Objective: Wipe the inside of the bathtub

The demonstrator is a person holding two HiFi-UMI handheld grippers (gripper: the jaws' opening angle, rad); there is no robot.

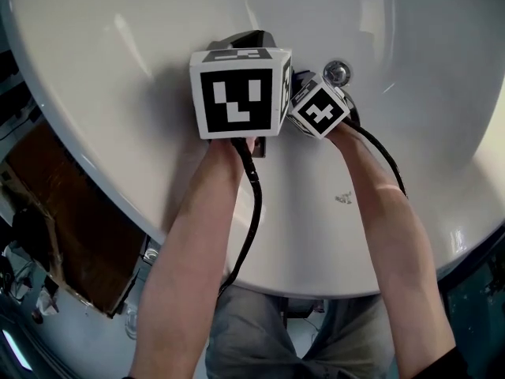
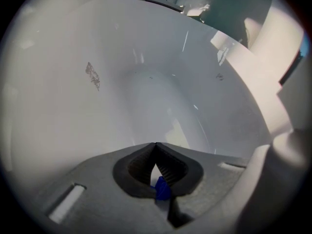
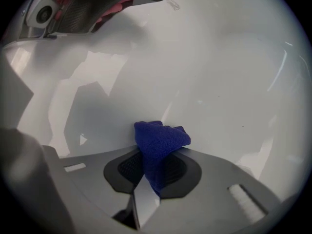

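Note:
The white bathtub [image 1: 118, 61] fills the head view, and both grippers reach down into it. My right gripper [image 3: 156, 167] is shut on a dark blue cloth [image 3: 160, 143], whose bunched end sticks out past the jaws against the tub wall. My left gripper [image 2: 156, 147] is shut, its pads meeting at the tips over the tub's basin. A small blue bit [image 2: 162, 189] shows low between its pads; I cannot tell what it is. In the head view the marker cubes of the left gripper [image 1: 241, 93] and the right gripper [image 1: 318, 109] hide the jaws. They sit side by side.
A chrome drain [image 1: 337, 73] lies just beyond the right gripper. A small speck of debris [image 1: 343, 198] sits on the near tub surface, and a greyish smudge [image 2: 92, 75] marks the wall. A brown board [image 1: 71, 227] lies outside the rim at left.

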